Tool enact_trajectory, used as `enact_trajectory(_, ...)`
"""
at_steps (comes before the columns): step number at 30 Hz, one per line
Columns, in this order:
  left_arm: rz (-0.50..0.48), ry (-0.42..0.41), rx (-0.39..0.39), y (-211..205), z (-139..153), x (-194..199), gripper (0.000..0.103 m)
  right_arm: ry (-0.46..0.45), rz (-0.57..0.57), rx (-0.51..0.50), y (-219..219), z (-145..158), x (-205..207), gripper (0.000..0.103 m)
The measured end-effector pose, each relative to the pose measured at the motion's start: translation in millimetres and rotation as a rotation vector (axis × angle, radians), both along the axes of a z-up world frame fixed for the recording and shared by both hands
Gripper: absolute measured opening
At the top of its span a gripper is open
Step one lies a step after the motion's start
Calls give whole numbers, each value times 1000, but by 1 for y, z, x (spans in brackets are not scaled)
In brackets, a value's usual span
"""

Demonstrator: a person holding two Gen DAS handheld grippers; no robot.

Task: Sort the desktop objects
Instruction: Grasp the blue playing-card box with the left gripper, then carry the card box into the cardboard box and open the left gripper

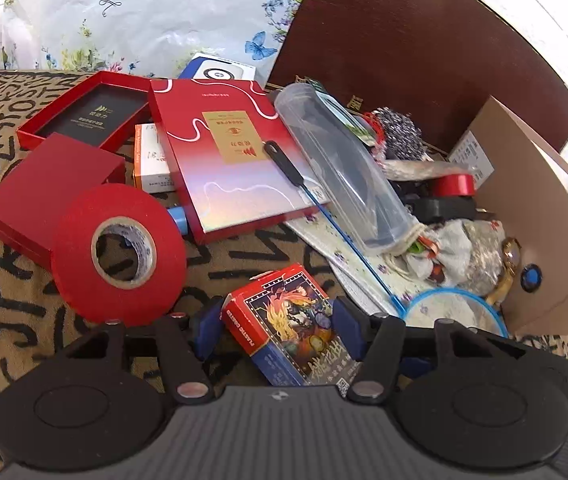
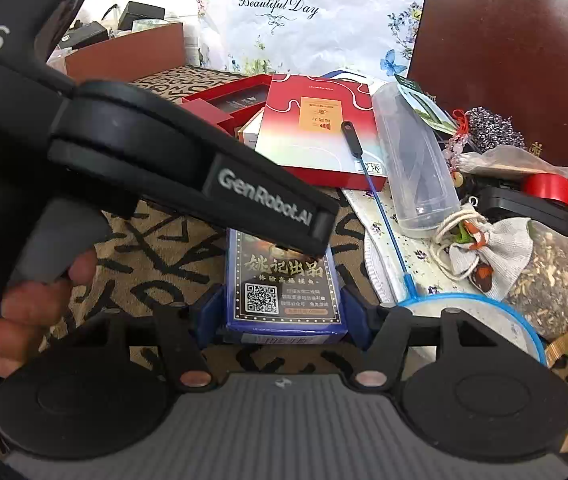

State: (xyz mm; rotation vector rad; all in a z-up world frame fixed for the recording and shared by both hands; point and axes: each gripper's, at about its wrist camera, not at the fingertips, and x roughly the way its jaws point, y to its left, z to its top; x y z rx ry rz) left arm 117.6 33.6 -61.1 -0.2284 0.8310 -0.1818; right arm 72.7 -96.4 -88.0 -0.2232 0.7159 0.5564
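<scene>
- Two tools are pinching one card box [image 1: 287,324] at once, each from its own end, and the box is sitting just above the patterned surface [image 1: 8,184].
- Left tool [image 1: 272,326] is pressing its blue pads against both long sides of the box, whose illustrated face is tilting up toward the camera.
- Right tool [image 2: 282,312] is clamping the box's other end, where a printed square code is showing, with a pad [image 2: 212,312] lying against each side.
- In the right wrist view, the left tool's black body is reaching across from the upper left, with fingers [image 2: 24,304] of a hand wrapping its handle.
- Red tape roll [image 1: 118,244] is leaning against a red box [image 1: 44,196], near the card box on its left.
- Red booklet [image 1: 228,160] is lying beyond, beside a clear tube [image 1: 343,168].
- Blue-rimmed net [image 1: 455,312] is resting to the right, near a cardboard wall [image 1: 543,216].
</scene>
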Motion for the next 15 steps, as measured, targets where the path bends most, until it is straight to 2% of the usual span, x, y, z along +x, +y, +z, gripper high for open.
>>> enact_trajectory(6,-10,3,-13,-7,11,-21,49,15,-26,20,-9,8,-23,59)
enact_trajectory(15,-82,-87,15,-39,43,-47,47,-36,-110,26,-29,35,-55,59)
